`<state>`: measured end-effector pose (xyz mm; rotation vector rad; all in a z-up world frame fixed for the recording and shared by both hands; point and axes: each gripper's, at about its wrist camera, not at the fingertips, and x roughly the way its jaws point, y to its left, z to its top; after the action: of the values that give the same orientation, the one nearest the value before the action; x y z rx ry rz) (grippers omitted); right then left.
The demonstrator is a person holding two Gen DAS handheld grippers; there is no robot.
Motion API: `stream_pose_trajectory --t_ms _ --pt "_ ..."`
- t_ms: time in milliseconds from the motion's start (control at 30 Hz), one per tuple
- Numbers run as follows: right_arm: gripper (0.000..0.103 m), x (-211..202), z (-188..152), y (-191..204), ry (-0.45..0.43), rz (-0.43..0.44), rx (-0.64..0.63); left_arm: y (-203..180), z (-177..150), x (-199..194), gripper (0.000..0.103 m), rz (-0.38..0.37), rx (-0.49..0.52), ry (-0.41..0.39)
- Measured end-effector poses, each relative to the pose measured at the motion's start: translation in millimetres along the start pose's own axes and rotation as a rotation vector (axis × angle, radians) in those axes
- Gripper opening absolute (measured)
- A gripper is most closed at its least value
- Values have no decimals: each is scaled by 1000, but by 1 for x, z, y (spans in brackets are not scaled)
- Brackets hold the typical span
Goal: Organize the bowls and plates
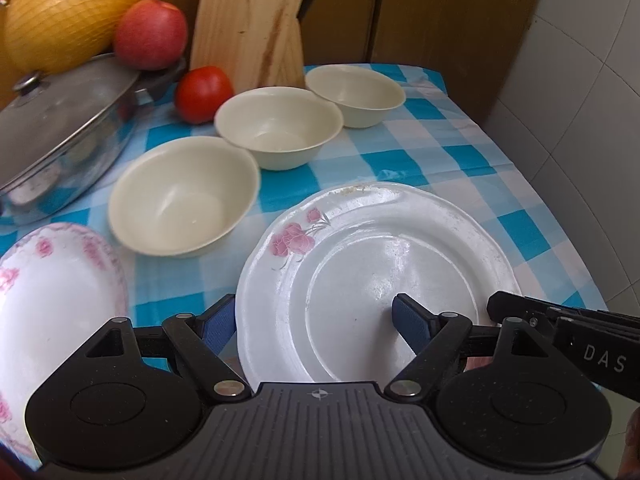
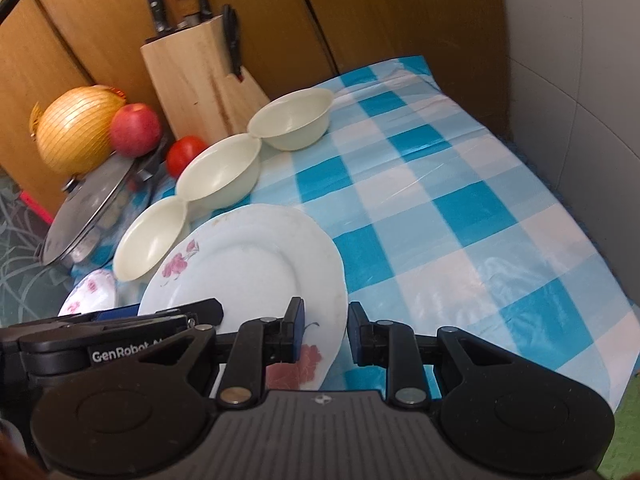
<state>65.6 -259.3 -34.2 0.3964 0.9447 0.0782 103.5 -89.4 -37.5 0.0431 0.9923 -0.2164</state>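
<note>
While the right gripper (image 2: 324, 336) pinched the plate's (image 2: 248, 264) rim, the left gripper (image 1: 312, 320) stood spread across its opposite edge.

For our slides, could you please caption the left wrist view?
Floral plate between open left gripper fingers, three cream bowls behind.

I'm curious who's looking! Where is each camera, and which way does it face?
Left wrist view: on the left claw, facing forward and down at the white flowered plate and three cream bowls; both its fingers show.
Right wrist view: on the right claw, facing likewise across the blue checked tablecloth; its fingers and the left claw show.
Shared: plate, bowls, red tomato.
</note>
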Motion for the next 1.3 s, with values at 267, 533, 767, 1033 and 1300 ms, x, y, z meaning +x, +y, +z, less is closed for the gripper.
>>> stream_pose_trajectory --t_ms 267,533,767,1033,1300 --pt "23 -17 -32 24 8 53 -33 21 -26 -31 87 43 -16 -40" --pt "23 -25 -60 36 38 73 -51 32 -56 -46 87 53 -12 -20" --pt "23 -25 -75 44 71 80 -77 39 -78 -55 87 69 -21 -9" --pt "23 -27 -84 51 64 72 -114 47 -88 -56 87 62 -39 4" --pt "28 -24 -82 57 33 39 -147 36 -89 -56 86 118 29 -40"
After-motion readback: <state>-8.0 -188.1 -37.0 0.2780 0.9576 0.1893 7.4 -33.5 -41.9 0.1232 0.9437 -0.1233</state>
